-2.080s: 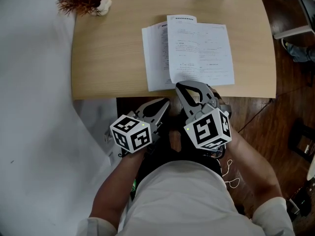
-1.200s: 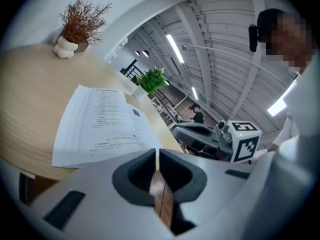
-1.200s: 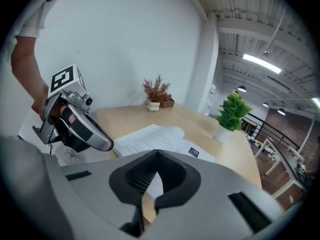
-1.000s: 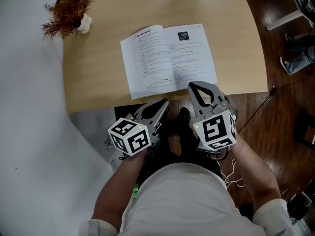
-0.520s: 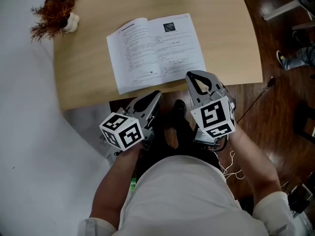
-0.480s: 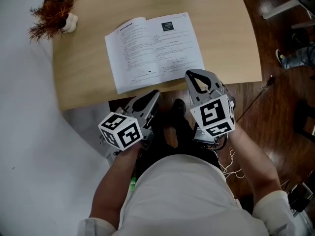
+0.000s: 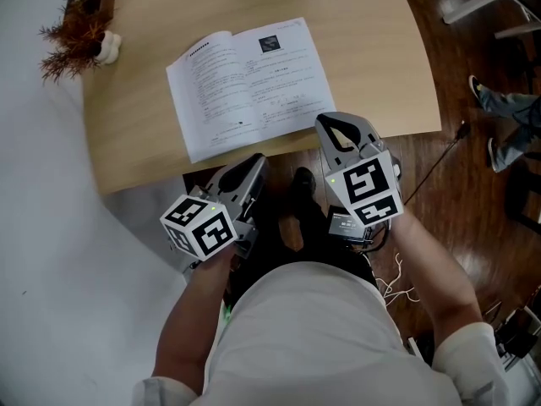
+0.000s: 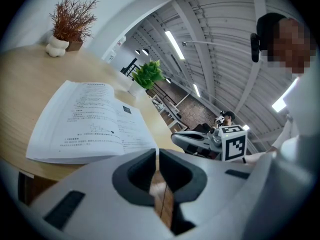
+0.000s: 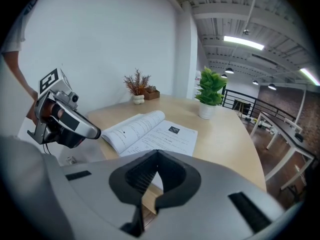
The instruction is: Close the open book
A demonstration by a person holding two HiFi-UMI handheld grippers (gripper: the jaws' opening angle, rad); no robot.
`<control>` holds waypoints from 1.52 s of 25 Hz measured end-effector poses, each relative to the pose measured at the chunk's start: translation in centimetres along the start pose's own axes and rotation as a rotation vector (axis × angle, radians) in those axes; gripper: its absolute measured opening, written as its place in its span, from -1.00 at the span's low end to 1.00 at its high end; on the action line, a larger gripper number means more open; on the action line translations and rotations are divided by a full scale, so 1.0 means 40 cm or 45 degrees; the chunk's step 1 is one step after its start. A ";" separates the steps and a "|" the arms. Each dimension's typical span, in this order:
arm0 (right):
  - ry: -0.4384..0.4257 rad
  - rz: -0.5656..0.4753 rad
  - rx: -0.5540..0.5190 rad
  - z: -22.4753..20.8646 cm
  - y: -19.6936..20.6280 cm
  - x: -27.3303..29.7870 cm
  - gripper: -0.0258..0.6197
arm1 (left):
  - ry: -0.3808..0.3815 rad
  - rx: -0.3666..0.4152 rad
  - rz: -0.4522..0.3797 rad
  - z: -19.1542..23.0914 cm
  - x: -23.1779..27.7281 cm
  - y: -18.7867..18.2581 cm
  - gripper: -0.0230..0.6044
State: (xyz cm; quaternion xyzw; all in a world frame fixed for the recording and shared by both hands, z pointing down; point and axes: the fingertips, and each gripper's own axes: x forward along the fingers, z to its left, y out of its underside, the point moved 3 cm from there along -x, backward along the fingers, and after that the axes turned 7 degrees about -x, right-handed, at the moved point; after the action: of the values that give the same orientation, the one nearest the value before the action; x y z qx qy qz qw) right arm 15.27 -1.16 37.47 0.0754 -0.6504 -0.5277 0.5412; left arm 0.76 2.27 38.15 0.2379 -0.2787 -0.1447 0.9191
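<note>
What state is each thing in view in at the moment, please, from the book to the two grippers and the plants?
White paperback book: open, face up on the light wooden table.
Left gripper: shut, empty.
Right gripper: shut, empty.
Reddish-brown dried plant: upright in its white pot.
Green leafy plant: upright in its white pot.

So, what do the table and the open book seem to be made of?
Table: it looks like light wood or a wood-look laminate with a matte to satin finish. Fine straight grain lines run along the top, but they could be printed. Open book: thin white matte paper with black print. The left pages bulge softly near the spine. The cover material does not show.
</note>
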 end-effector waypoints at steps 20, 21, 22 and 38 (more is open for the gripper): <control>-0.290 -0.039 -0.670 0.271 -0.112 0.100 -0.74 | -0.121 -0.099 -0.133 0.086 -0.119 0.006 -0.93; -0.305 -0.044 -0.732 0.295 -0.123 0.114 -0.73 | -0.129 -0.108 -0.143 0.095 -0.132 0.007 -0.93; -0.321 -0.049 -0.796 0.320 -0.134 0.129 -0.72 | -0.137 -0.116 -0.151 0.105 -0.145 0.008 -0.93; -0.455 0.193 -1.225 0.490 -0.132 0.318 -0.72 | -0.169 -0.198 -0.189 0.205 -0.259 0.015 -0.93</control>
State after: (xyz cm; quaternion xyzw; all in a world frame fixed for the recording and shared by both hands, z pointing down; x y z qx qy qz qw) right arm -7.71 -0.09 44.17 -0.3206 -0.4201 -0.7309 0.4318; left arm -12.25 3.99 39.85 0.1758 -0.3086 -0.2491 0.9010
